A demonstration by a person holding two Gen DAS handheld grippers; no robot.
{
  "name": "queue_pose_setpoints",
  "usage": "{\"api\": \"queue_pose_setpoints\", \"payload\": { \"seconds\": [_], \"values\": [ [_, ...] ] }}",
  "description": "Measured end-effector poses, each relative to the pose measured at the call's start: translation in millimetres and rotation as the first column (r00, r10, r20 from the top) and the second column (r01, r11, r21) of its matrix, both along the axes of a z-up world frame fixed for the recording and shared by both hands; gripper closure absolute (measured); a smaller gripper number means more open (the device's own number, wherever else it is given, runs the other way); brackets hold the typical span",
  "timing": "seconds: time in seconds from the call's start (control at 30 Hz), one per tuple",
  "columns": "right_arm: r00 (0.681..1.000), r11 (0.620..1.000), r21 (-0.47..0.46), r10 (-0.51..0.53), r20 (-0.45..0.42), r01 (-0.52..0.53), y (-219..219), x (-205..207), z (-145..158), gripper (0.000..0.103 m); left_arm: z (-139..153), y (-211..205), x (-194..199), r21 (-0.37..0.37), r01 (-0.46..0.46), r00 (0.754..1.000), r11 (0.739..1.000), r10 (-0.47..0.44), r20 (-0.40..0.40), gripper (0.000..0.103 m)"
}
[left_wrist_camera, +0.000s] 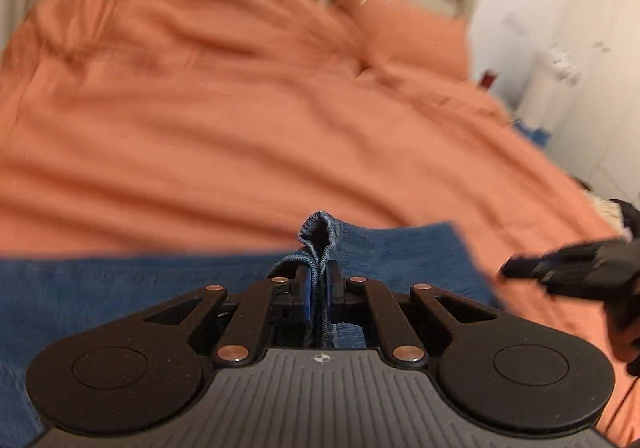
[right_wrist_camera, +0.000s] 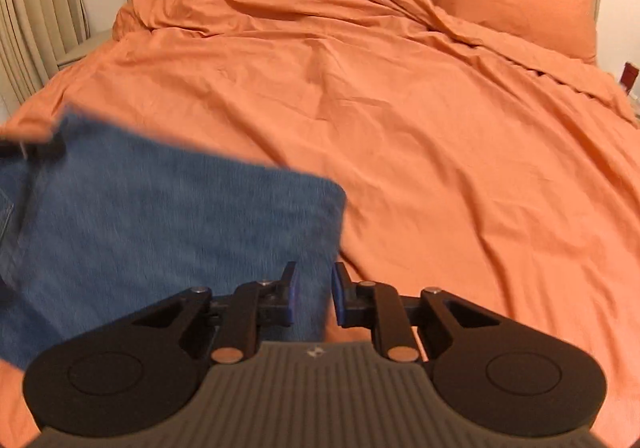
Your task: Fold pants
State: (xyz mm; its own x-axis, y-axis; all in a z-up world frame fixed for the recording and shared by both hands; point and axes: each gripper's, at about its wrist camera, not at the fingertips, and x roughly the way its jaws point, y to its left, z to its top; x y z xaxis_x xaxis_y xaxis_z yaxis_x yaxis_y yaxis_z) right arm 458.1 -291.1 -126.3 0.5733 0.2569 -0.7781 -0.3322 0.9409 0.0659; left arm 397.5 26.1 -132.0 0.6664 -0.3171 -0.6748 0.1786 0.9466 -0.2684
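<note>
The blue pants [right_wrist_camera: 168, 216] lie on the orange bed [right_wrist_camera: 420, 152], at its near edge, where the left tool [left_wrist_camera: 319, 280] is clamped on a bunched fold of denim and the right tool [right_wrist_camera: 314, 296] stands narrowly parted astride the pants' corner, not gripping.

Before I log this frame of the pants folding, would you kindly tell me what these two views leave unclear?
- Left wrist view: the bedspread is smeared by motion blur; the right gripper is blurred and cut off by the right edge, so its jaws cannot be read there.
- Right wrist view: the jeans run off the left edge and behind the gripper body, so their full layout is hidden.
</note>
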Motion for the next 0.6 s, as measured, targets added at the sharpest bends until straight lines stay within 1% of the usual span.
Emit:
{"api": "queue_pose_setpoints", "payload": {
  "seconds": [0.13, 0.3, 0.33, 0.37, 0.4, 0.47, 0.53, 0.6],
  "values": [
    [1.000, 1.000, 0.010, 0.014, -0.005, -0.014, 16.5, 31.9, -17.4, 0.092, -33.9, 17.6, 5.6, -0.023, -0.056, 0.996, 0.998, 0.054, -0.077, 0.096],
    [0.999, 0.999, -0.034, 0.009, -0.038, -0.010, 31.9, 72.0, -48.6, 0.092, -55.9, 21.6, 16.9, -0.020, -0.073, 0.988, 0.997, 0.070, -0.135, 0.096],
    [0.998, 0.999, -0.038, 0.009, -0.056, -0.011, 32.8, 77.5, -55.7, 0.093, -61.0, 23.4, 17.4, -0.022, -0.074, 0.987, 0.997, 0.070, -0.144, 0.095],
    [0.997, 0.999, -0.049, 0.010, -0.073, -0.013, 33.9, 81.1, -63.1, 0.097, -64.2, 25.0, 17.7, -0.031, -0.080, 0.985, 0.996, 0.074, -0.154, 0.095],
    [0.996, 0.998, -0.059, 0.015, -0.084, -0.020, 35.5, 83.7, -69.5, 0.097, -67.0, 27.0, 17.7, -0.044, -0.090, 0.983, 0.995, 0.081, -0.163, 0.095],
    [0.996, 0.997, -0.072, 0.017, -0.083, -0.023, 39.1, 84.1, -74.1, 0.097, -66.1, 28.0, 18.0, -0.046, -0.094, 0.981, 0.995, 0.085, -0.172, 0.092],
    [0.997, 0.995, -0.100, 0.020, -0.078, -0.028, 43.3, 81.7, -70.0, 0.097, -57.0, 26.1, 15.4, -0.016, -0.088, 0.981, 0.996, 0.084, -0.174, 0.084],
    [0.998, 0.990, -0.134, 0.024, -0.060, -0.032, 47.4, 75.5, -61.0, 0.095, -43.9, 20.8, 12.3, 0.025, -0.081, 0.983, 0.996, 0.084, -0.162, 0.082]
  ]
}}
